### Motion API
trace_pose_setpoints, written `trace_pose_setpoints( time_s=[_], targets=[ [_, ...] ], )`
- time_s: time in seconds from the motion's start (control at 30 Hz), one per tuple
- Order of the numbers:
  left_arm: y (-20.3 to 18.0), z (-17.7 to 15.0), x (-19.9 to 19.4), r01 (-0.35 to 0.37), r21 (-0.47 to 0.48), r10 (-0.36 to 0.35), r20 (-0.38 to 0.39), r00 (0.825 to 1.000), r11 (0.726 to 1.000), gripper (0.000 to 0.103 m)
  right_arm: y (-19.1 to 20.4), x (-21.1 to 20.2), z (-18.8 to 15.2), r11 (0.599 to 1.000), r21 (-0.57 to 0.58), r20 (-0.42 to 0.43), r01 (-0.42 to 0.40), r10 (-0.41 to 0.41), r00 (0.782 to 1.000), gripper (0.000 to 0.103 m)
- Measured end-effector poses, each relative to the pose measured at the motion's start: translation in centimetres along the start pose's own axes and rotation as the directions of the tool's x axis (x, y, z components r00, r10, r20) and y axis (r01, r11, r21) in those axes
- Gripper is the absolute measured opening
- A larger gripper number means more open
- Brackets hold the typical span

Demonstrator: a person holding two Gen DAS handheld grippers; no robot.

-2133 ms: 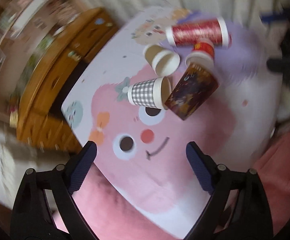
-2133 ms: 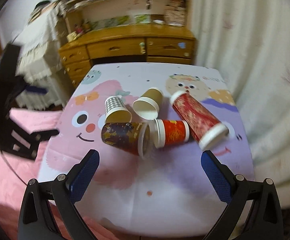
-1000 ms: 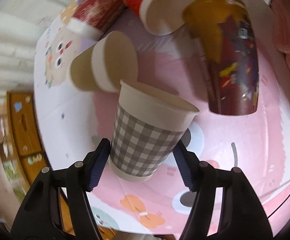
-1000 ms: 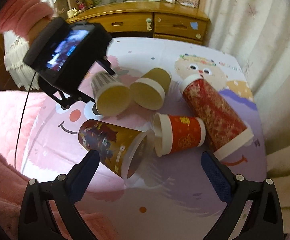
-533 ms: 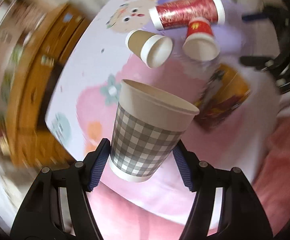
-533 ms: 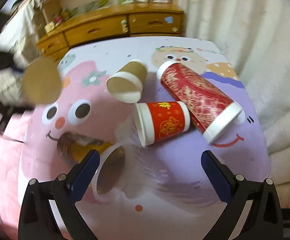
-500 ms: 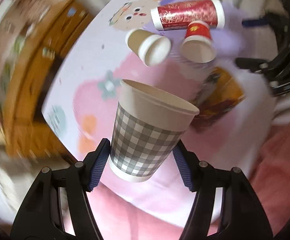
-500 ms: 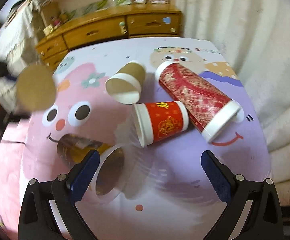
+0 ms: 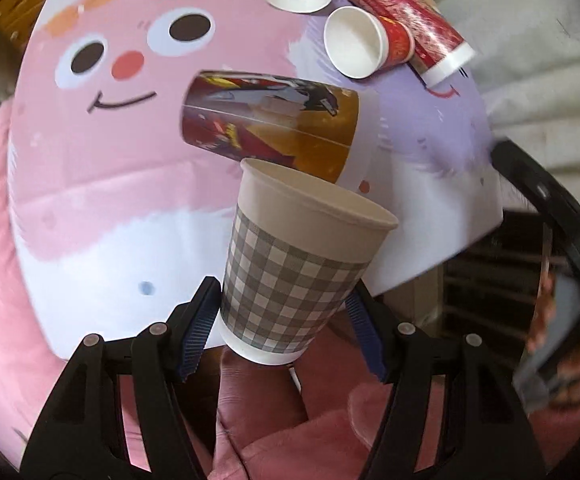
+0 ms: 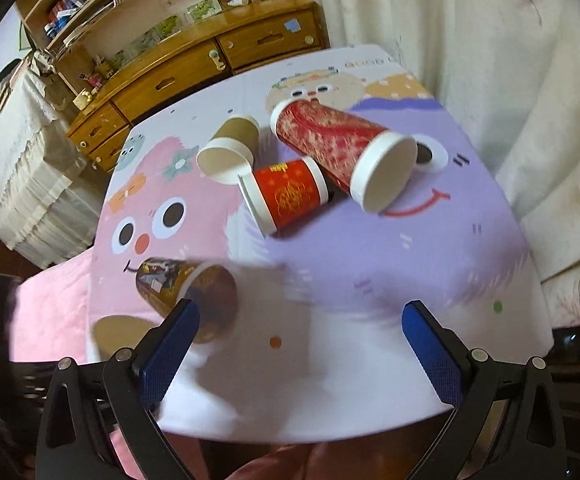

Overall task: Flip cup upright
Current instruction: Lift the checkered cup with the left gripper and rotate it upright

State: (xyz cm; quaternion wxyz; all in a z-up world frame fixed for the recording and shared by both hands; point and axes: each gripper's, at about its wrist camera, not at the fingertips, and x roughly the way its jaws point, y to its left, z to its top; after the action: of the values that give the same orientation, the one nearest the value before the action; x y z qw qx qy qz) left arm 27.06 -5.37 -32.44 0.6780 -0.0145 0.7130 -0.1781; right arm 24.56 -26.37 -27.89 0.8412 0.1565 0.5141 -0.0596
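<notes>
The table [image 9: 89, 216] is viewed steeply from above and close by in the left wrist view, from its near edge. In the right wrist view it is seen from farther back, facing a wooden dresser [image 10: 193, 68]. The lying cups [image 10: 290, 194] are shared by both views.

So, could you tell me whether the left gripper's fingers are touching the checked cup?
Touching. The left wrist view shows both blue pads of the left gripper pressed against the checked cup's lower wall, no gap.
</notes>
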Motion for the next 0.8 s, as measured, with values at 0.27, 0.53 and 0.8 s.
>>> trace_pose_setpoints(
  time_s=[0.27, 0.53, 0.8],
  targets=[
    [-3.0, 1.0, 3.5, 0.026, -0.107, -0.024, 0.019, 1.000, 0.994, 0.062, -4.3, 0.6, 0.5, 0.989, 0.048, -0.161, -0.137, 0.143, 0.977, 0.103],
    [-5.1, 2.9, 8.1, 0.104, -0.300, -0.117, -0.024, 0.993, 0.948, 0.065, -7.8, 3.3, 2.7, 0.978, 0.105, -0.303, -0.179, 0.202, 0.931, 0.103],
    [-5.9, 2.7, 9.0, 0.093, -0.375, -0.121, -0.053, 0.991, 0.922, 0.083, -8.3, 4.9, 4.8, 0.970, 0.096, -0.391, -0.224, 0.244, 0.888, 0.103]
  ],
)
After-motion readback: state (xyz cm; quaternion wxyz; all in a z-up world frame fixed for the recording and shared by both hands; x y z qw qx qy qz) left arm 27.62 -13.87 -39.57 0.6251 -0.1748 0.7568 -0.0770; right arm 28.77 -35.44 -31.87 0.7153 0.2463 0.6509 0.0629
